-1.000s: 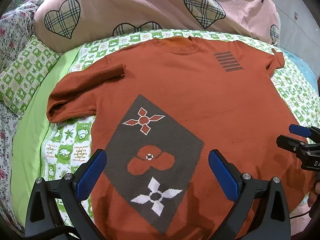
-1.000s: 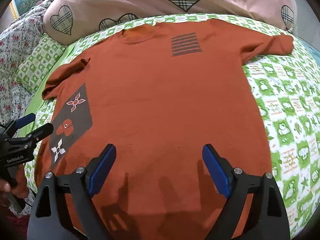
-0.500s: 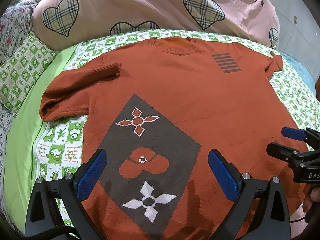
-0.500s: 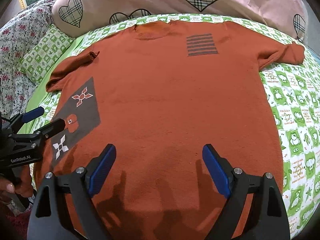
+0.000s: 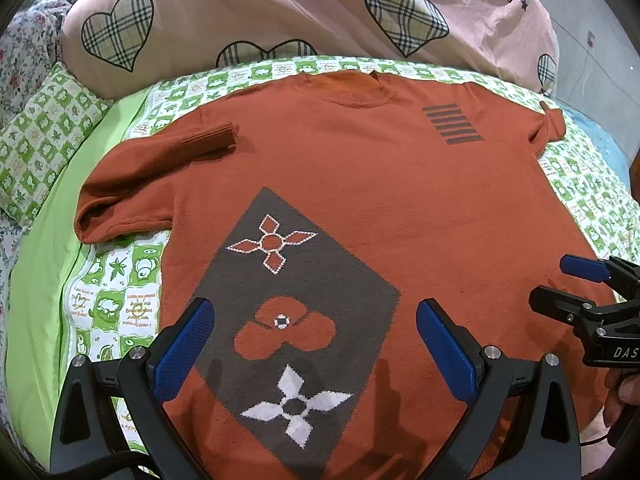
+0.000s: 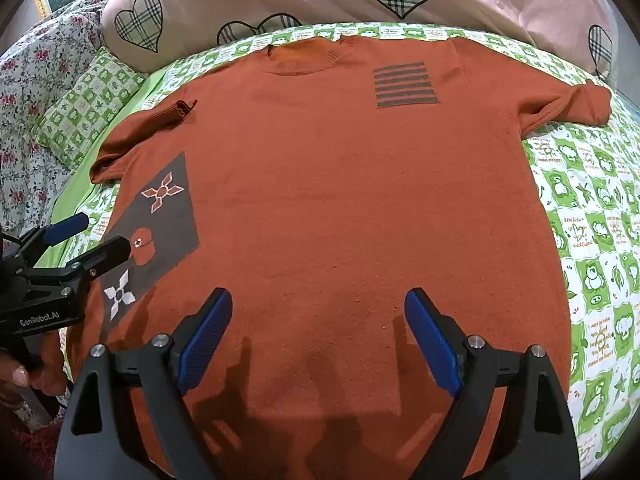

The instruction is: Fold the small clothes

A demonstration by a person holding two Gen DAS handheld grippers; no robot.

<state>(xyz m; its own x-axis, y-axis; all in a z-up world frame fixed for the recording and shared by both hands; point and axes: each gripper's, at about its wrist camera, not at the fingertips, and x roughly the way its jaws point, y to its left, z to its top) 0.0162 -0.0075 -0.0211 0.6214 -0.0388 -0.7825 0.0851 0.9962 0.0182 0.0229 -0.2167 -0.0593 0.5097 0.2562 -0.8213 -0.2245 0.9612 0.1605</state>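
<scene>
Sweater lies flat, collar toward frame top, hem nearest both wide-open, empty grippers, left gripper over the grey diamond, right gripper mid-hem.

Left tool and right tool sit low in frame, side by side, both spread wide, gripping nothing.
</scene>
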